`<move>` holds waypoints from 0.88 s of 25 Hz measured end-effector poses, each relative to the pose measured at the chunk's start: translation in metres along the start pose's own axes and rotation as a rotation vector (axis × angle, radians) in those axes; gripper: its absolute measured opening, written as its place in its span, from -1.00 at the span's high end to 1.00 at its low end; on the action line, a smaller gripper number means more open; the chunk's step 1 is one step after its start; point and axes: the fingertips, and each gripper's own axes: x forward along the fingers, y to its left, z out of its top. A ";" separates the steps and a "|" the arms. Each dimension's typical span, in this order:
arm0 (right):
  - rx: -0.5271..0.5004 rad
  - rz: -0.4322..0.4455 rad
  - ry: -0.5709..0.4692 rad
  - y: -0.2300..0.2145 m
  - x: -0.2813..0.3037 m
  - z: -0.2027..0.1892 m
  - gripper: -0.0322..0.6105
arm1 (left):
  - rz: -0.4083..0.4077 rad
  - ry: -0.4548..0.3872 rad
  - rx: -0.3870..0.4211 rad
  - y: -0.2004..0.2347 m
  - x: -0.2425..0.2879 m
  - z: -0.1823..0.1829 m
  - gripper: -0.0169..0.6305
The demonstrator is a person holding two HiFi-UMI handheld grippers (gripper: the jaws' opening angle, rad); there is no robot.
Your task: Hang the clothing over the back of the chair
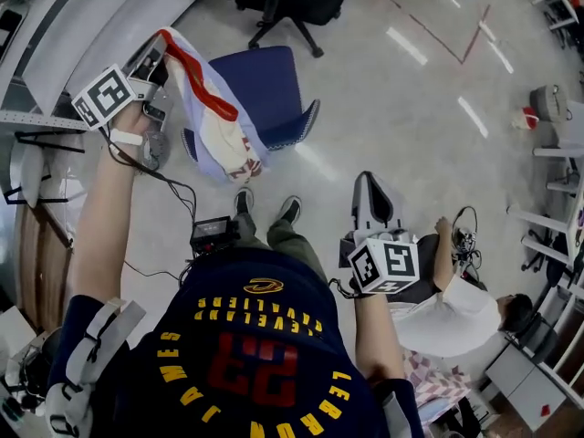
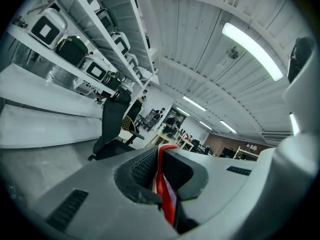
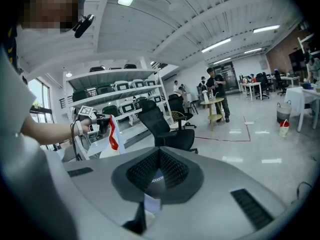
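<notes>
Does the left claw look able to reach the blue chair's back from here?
Probably yes. The left claw, shut on the white garment with red trim, hangs right next to the blue office chair, and nothing visible stands between them.

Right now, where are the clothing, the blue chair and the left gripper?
clothing (image 1: 219, 137), head view, on its pale hanging body.
blue chair (image 1: 274, 85), head view, on its blue upholstery.
left gripper (image 1: 160, 51), head view, between its fingertips.

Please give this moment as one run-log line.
left hand-held gripper: shut on clothing | right hand-held gripper: shut | blue chair: below clothing
</notes>
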 end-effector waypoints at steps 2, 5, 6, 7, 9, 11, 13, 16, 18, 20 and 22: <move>0.010 -0.027 0.004 0.000 0.005 -0.002 0.88 | 0.029 0.061 0.002 0.029 0.012 -0.018 0.92; 0.029 -0.070 0.014 0.000 0.008 -0.006 0.88 | 0.066 0.183 0.015 0.067 0.028 -0.060 0.92; 0.035 -0.083 0.019 0.000 0.008 -0.009 0.88 | 0.080 0.230 0.026 0.080 0.032 -0.077 0.92; 0.039 -0.095 0.026 0.000 0.009 -0.012 0.88 | 0.095 0.277 0.039 0.093 0.036 -0.094 0.92; 0.047 -0.113 0.038 0.002 0.012 -0.017 0.88 | 0.120 0.365 0.059 0.118 0.039 -0.127 0.91; 0.057 -0.129 0.051 0.004 0.015 -0.023 0.88 | 0.130 0.437 0.069 0.136 0.040 -0.153 0.92; 0.064 -0.142 0.065 0.007 0.018 -0.028 0.88 | 0.131 0.496 0.075 0.149 0.040 -0.174 0.91; 0.071 -0.155 0.084 0.010 0.023 -0.036 0.88 | 0.124 0.568 0.071 0.163 0.040 -0.201 0.91; 0.073 -0.160 0.092 0.012 0.026 -0.040 0.88 | 0.115 0.607 0.060 0.169 0.040 -0.217 0.91; 0.074 -0.162 0.097 0.015 0.030 -0.043 0.88 | 0.114 0.642 0.059 0.175 0.038 -0.229 0.91; 0.075 -0.162 0.101 0.018 0.033 -0.043 0.88 | 0.116 0.670 0.057 0.180 0.036 -0.239 0.91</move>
